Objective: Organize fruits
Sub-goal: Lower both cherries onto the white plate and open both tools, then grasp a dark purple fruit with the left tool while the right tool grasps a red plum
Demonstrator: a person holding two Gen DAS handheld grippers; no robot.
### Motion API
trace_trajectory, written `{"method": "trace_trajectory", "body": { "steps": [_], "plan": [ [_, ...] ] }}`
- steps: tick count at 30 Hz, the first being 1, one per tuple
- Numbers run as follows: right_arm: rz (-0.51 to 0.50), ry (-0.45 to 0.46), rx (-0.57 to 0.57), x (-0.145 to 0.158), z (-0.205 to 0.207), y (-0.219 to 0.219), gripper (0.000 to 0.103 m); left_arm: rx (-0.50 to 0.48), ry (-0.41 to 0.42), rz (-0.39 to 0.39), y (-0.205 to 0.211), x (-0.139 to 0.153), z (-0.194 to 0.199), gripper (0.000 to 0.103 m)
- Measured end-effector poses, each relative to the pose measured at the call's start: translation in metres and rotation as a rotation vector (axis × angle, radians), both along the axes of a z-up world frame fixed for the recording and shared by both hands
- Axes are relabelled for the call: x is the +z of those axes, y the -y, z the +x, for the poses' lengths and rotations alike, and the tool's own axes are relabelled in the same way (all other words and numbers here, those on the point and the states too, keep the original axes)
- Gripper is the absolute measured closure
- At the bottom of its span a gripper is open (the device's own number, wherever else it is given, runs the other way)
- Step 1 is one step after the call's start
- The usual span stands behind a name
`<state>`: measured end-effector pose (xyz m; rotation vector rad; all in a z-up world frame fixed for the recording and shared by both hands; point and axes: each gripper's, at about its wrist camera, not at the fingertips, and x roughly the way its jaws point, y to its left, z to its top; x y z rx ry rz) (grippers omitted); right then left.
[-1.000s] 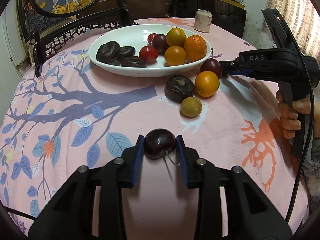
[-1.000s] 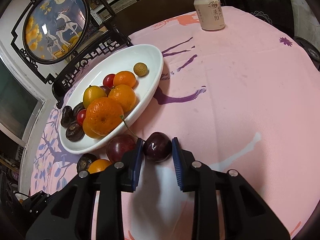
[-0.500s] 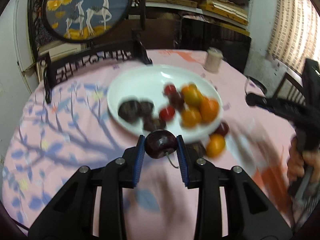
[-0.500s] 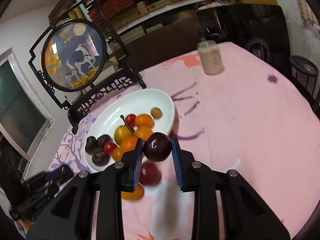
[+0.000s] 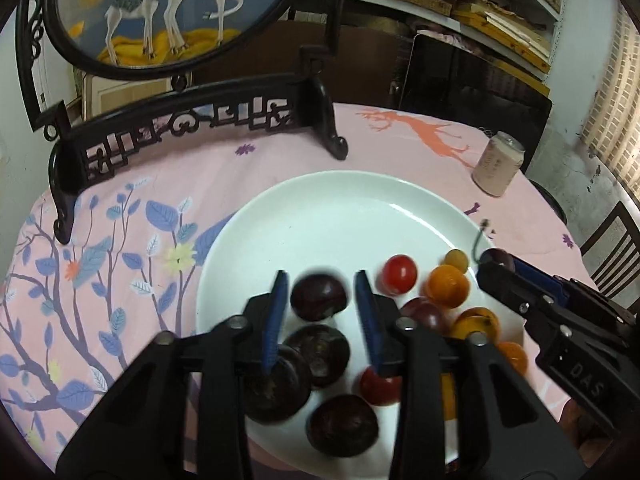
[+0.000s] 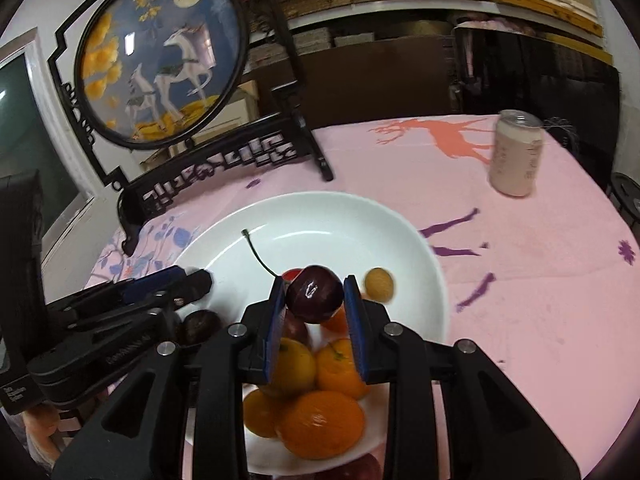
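Note:
My left gripper (image 5: 322, 308) hangs over the white plate (image 5: 320, 184), its jaws opening. A dark cherry (image 5: 319, 297) sits blurred between the blue pads with a gap on each side. Below it lie dark brown round fruits (image 5: 320, 350), red cherry tomatoes (image 5: 398, 274) and oranges (image 5: 446, 286). My right gripper (image 6: 315, 308) is over the same plate (image 6: 320, 204), shut on a second dark cherry (image 6: 315, 294) with its stem up; its jaws are starting to open while the pads still touch. Oranges (image 6: 320, 424) lie beneath it. Each gripper shows in the other's view: right gripper (image 5: 496, 268), left gripper (image 6: 192, 280).
A pale drink can (image 5: 498, 168) (image 6: 516, 152) stands on the pink tablecloth at the far right. A round deer picture on a black carved stand (image 5: 200, 128) (image 6: 160, 60) rises behind the plate. A chair back (image 5: 616, 240) is beyond the table's right edge.
Both grippers rose from the tablecloth and moved over the plate, each carrying a cherry. The left jaws have spread and its cherry has come free of the pads.

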<state>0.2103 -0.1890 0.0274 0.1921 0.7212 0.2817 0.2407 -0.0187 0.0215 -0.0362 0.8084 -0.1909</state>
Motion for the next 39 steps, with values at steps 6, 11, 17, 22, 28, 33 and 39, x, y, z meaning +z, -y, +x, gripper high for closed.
{"method": "trace_trajectory", "body": {
  "steps": [6,11,17,22,28,33,39],
  "plan": [
    [-0.017,0.048,-0.031,0.009,-0.01,0.007,0.044,0.016,0.021,-0.002,-0.007,0.005,-0.006,0.039],
    [0.038,0.049,-0.021,0.02,-0.032,0.017,0.043,0.018,0.054,0.025,-0.012,0.01,-0.03,0.029],
    [0.126,0.035,-0.071,0.015,-0.073,0.053,0.035,0.017,0.055,0.006,-0.022,0.006,-0.061,0.029],
    [0.187,-0.001,-0.116,0.001,-0.096,0.077,0.027,-0.007,0.075,0.025,-0.021,0.0,-0.106,0.025],
    [0.234,-0.029,-0.144,-0.006,-0.112,0.091,0.021,-0.105,0.082,0.135,0.013,-0.017,-0.143,0.019],
    [0.235,-0.015,-0.139,-0.001,-0.115,0.09,0.014,-0.149,0.089,0.196,0.034,-0.027,-0.151,0.019],
    [0.234,-0.011,-0.142,0.0,-0.116,0.09,0.014,-0.16,0.071,0.215,0.042,-0.035,-0.147,0.019]
  ]
}}
